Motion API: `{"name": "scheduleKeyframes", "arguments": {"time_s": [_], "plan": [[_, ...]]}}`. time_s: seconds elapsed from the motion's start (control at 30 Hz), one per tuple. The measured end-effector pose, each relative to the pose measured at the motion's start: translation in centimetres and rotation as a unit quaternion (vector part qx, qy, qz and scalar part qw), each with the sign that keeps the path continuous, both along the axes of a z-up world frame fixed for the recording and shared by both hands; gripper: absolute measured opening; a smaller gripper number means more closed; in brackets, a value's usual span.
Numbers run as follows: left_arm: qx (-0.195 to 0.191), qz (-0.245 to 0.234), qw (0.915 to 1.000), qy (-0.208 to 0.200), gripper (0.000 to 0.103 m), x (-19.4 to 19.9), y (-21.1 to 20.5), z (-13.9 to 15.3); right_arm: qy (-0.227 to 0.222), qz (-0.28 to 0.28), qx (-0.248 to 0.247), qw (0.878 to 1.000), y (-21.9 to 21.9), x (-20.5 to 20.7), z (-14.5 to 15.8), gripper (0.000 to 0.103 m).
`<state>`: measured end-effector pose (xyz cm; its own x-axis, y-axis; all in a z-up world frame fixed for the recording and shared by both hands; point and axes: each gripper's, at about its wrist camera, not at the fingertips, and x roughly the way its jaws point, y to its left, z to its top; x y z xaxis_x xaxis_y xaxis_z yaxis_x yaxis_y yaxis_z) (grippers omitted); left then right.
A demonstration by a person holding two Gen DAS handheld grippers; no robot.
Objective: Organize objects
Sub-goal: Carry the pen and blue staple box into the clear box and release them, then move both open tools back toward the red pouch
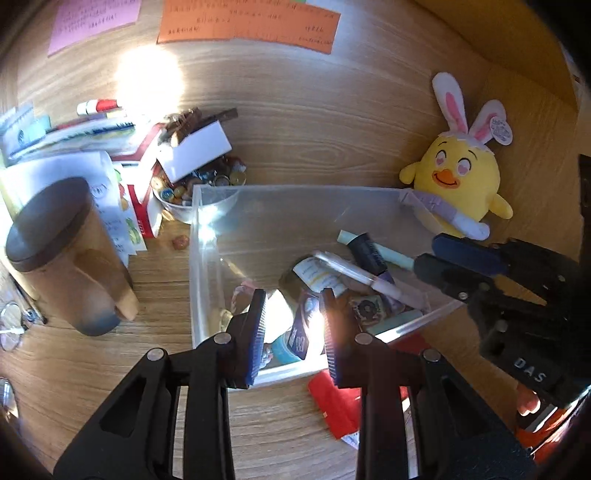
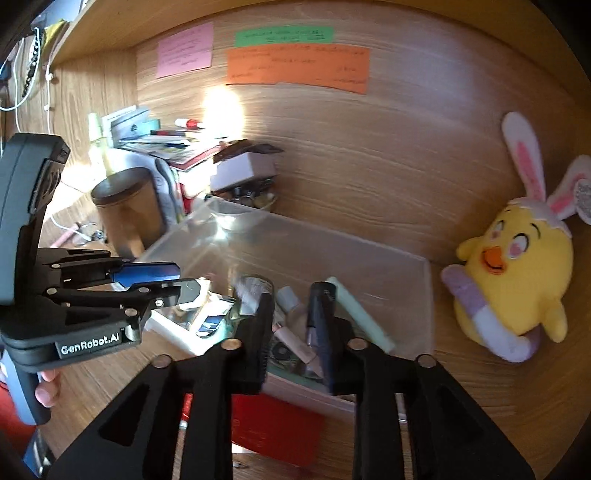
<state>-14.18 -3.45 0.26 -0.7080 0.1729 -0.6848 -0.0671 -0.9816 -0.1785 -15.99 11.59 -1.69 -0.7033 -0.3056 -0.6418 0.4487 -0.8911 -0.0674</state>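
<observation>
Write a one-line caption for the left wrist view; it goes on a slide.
Left gripper hovers open over a clear box of pens, yellow plush chick behind.

Wood-grain desk nook in strong sunlight

Ahead of the tool, a wooden back panel (image 2: 369,147) carries pink (image 2: 184,50), green (image 2: 283,36) and orange (image 2: 297,69) paper notes; a bright sun patch (image 1: 147,75) falls on it above the tabletop (image 1: 110,369).
</observation>
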Motion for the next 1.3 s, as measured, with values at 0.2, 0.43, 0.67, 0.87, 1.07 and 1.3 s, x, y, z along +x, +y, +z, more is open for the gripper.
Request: {"name": "scheduleKeyframes", "arguments": {"time_s": [0.2, 0.43, 0.67, 0.87, 1.07, 1.3], "plan": [[-0.006, -0.011, 0.9999, 0.009, 0.030, 1.5, 0.4, 0.4, -0.022, 0.004, -0.027, 0.999, 1.0, 0.5, -0.2, 0.026], [-0.033, -0.020, 0.9990, 0.022, 0.049, 3.5, 1.7, 0.2, -0.020, 0.001, -0.038, 0.999, 2.7, 2.3, 0.0, 0.044], [-0.040, -0.039, 0.9981, 0.026, 0.062, 5.6, 2.8, 0.1, -0.028, -0.001, -0.038, 0.999, 4.3, 4.6, -0.9, 0.051], [-0.037, -0.057, 0.9976, -0.013, 0.066, 5.4, 3.7, -2.4, -0.066, -0.001, -0.032, 0.997, 5.1, 5.5, -3.6, 0.055], [-0.033, -0.084, 0.9944, -0.055, 0.066, 4.3, 4.8, -4.7, -0.118, 0.005, -0.021, 0.993, 4.8, 5.0, -6.6, 0.058], [-0.006, -0.096, 0.9926, -0.074, 0.069, 3.2, 5.1, -5.7, -0.146, 0.013, -0.039, 0.988, 4.7, 3.7, -7.8, 0.057]]}}
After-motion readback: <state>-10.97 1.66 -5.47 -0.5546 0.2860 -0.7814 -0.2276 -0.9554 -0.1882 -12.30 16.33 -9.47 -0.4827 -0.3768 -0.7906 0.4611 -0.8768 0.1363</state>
